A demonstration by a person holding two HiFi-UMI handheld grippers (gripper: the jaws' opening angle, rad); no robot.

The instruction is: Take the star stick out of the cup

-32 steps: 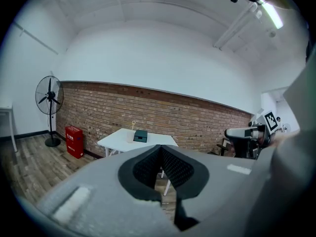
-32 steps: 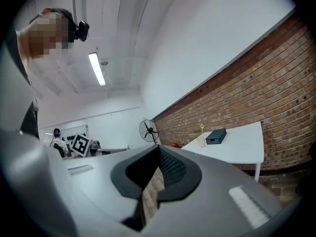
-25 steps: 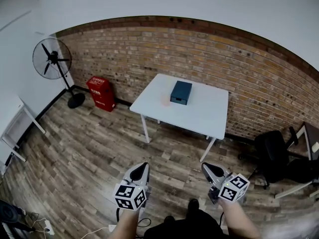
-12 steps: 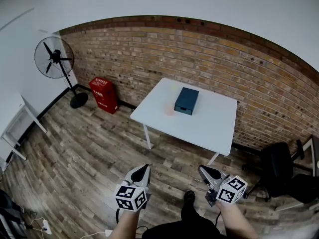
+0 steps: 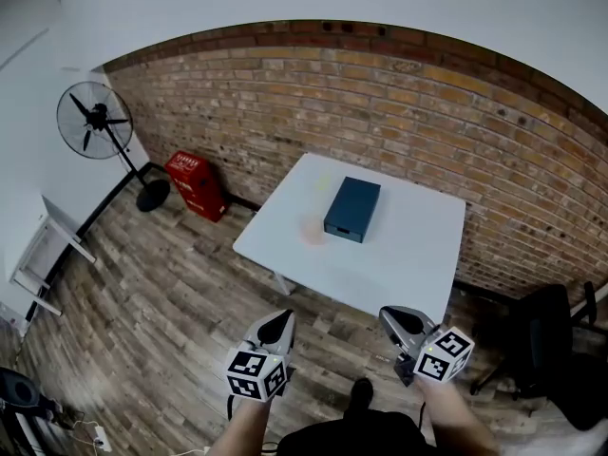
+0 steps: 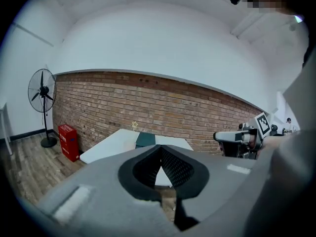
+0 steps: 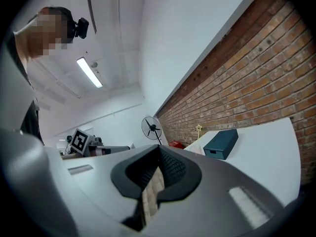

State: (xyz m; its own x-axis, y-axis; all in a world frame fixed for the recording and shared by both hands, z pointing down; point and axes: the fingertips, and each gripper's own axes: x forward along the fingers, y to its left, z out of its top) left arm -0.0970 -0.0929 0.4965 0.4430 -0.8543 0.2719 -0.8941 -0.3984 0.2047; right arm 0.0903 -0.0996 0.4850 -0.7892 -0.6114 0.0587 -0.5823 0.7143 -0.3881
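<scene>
A pale pink cup [image 5: 312,229] stands on the white table [image 5: 399,255], left of a teal box [image 5: 351,209]. The star stick rises from the cup; its yellow star [image 6: 134,125] shows against the brick wall in the left gripper view, and the same star [image 7: 199,128] shows in the right gripper view. My left gripper [image 5: 278,319] and right gripper [image 5: 399,316] are held over the wooden floor, short of the table's near edge, side by side and pointing at it. Both are shut with nothing between the jaws.
A standing fan [image 5: 93,122] and a red crate [image 5: 195,183] are at the left by the brick wall. A black office chair [image 5: 546,335] stands right of the table. A white rack [image 5: 43,255] is at the far left.
Both grippers have travelled forward towards the table, which now looks larger and nearer in the head view. The jaws have stayed shut.
</scene>
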